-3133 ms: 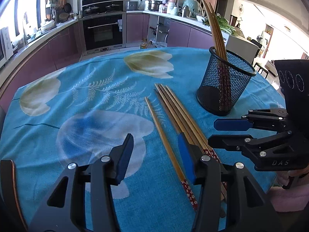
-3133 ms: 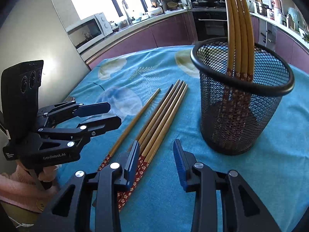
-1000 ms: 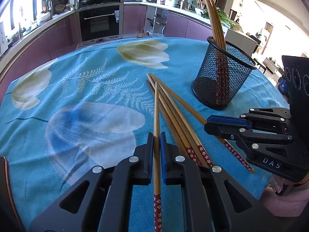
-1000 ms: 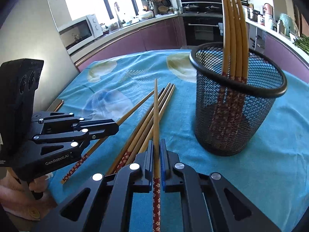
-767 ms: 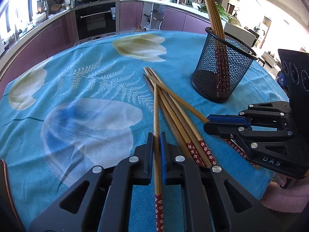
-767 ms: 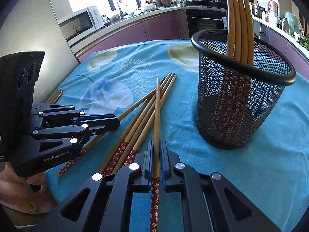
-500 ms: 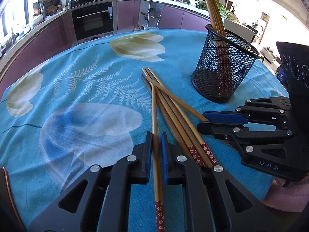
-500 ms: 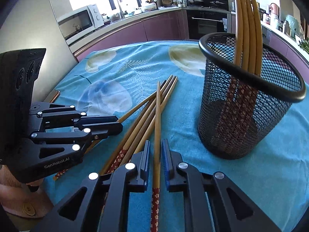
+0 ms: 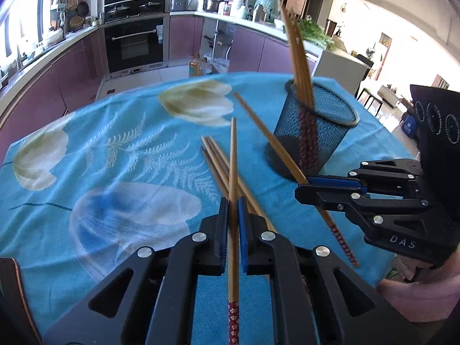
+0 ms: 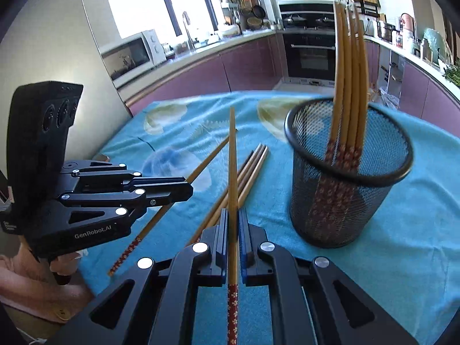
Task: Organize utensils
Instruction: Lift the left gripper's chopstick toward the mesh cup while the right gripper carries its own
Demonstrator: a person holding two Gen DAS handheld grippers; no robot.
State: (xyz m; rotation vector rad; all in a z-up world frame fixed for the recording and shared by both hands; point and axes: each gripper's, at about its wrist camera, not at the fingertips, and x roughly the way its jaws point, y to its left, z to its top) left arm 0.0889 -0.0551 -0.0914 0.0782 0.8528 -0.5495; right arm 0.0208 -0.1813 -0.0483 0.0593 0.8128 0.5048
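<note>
My left gripper (image 9: 233,205) is shut on a bamboo chopstick (image 9: 233,158) and holds it lifted, tip pointing forward. My right gripper (image 10: 233,215) is shut on another chopstick (image 10: 232,155), also raised off the cloth. Each gripper shows in the other's view: the right one (image 9: 302,191) with its chopstick (image 9: 267,135), the left one (image 10: 187,191) with its chopstick (image 10: 204,165). A black mesh holder (image 10: 345,201) with several chopsticks (image 10: 349,66) stands to the right; it also shows in the left wrist view (image 9: 309,141). A few loose chopsticks (image 10: 250,166) lie on the cloth.
The round table has a blue flowered cloth (image 9: 115,178). The loose chopsticks also show in the left wrist view (image 9: 215,161). Kitchen counters and an oven (image 9: 135,43) lie beyond the table's far edge. A microwave (image 10: 129,54) stands on the counter at left.
Both grippers have risen from the cloth, each lifting its chopstick clear of the pile. The holder now looks farther away in the left wrist view.
</note>
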